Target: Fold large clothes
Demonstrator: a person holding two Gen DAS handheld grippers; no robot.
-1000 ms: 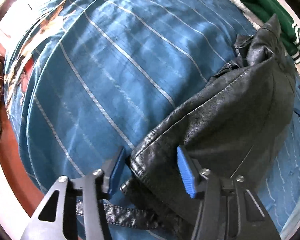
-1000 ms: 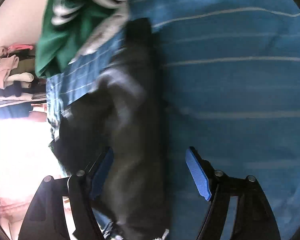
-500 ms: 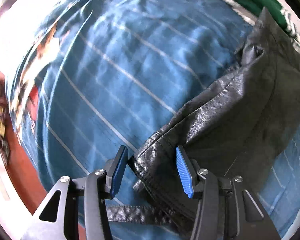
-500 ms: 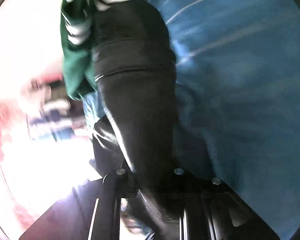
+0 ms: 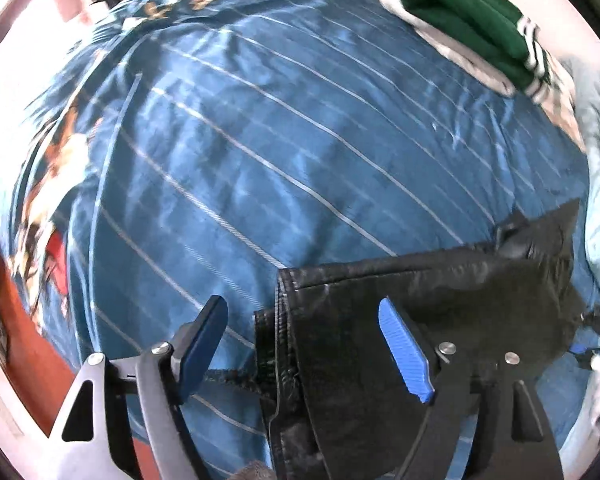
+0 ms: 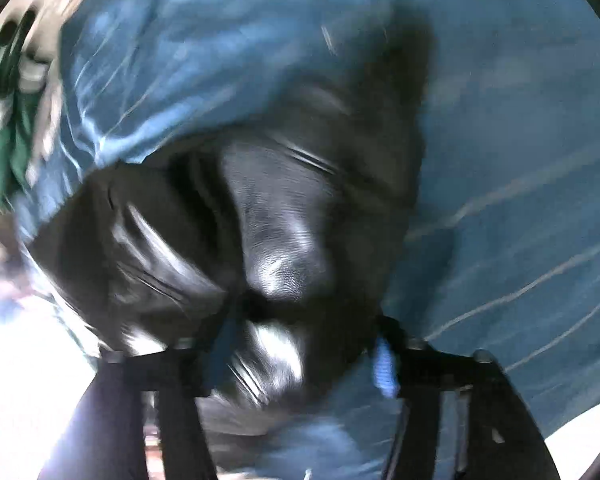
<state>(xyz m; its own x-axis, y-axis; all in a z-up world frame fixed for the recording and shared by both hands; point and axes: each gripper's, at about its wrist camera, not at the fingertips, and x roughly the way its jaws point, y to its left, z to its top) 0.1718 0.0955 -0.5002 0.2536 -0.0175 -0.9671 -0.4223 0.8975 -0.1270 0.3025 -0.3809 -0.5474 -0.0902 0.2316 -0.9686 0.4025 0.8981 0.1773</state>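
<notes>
Mid-fold: the black leather jacket (image 5: 440, 300) lay lower right on the blue striped bedspread (image 5: 260, 160). The left gripper (image 5: 304, 344) gaped around its hem; the right gripper (image 6: 300, 344), blurry, looked open too. Next probably meant re-gripping.

You're in a bedroom at home: big bed with a blue striped duvet (image 5: 284, 152), folded green sweater (image 5: 464, 12) lying near its edge.

The left gripper (image 5: 302, 344) has black-and-silver arms, silver screws and ribbed blue pads (image 5: 406, 354).
</notes>
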